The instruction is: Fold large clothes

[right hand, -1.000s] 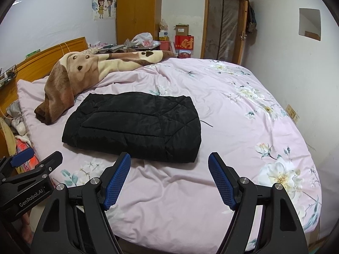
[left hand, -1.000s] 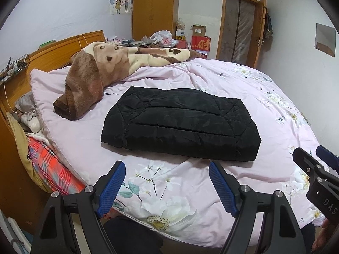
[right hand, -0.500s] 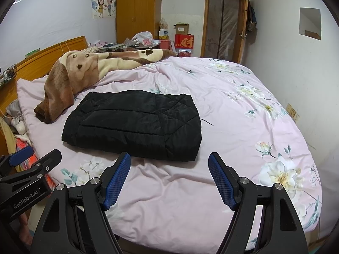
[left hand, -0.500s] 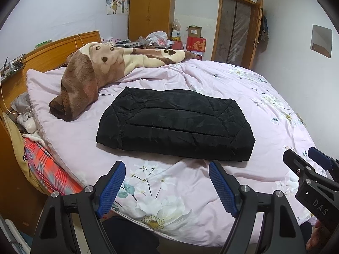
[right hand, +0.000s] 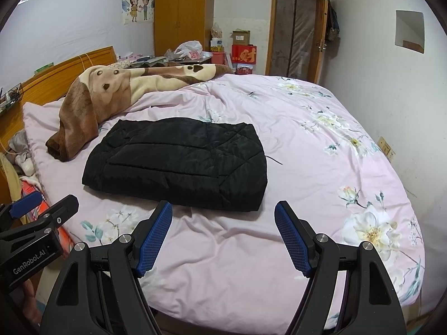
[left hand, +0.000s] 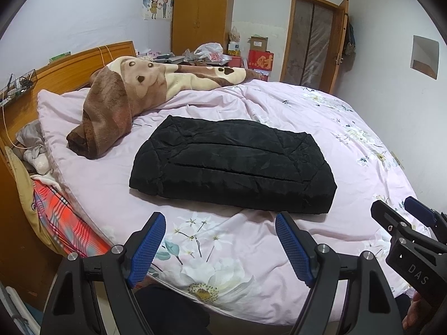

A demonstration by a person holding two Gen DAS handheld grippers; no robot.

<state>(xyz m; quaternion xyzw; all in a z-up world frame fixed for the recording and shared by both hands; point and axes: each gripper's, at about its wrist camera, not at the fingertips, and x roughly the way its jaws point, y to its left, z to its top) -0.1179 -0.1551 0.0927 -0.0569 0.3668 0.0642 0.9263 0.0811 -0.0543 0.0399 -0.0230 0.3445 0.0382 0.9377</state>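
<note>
A black quilted jacket (left hand: 232, 164) lies folded into a flat rectangle on the pink floral bed cover (left hand: 349, 150); it also shows in the right wrist view (right hand: 178, 164). My left gripper (left hand: 220, 220) is open and empty, held back over the bed's near edge, short of the jacket. My right gripper (right hand: 223, 209) is open and empty, just short of the jacket's near right corner. Each gripper shows at the edge of the other's view: the right one (left hand: 405, 209) and the left one (right hand: 44, 203).
A brown and cream plush blanket (left hand: 120, 103) lies bunched at the head of the bed by the wooden headboard (left hand: 64, 69). Plaid cloth (left hand: 58, 223) and other clothes hang off the left side. A wardrobe (left hand: 201, 14), boxes and a door (left hand: 315, 42) stand at the back.
Both grippers have drawn back and risen slightly, so the jacket sits a little farther off. The jacket has not moved and both grippers stay open.
</note>
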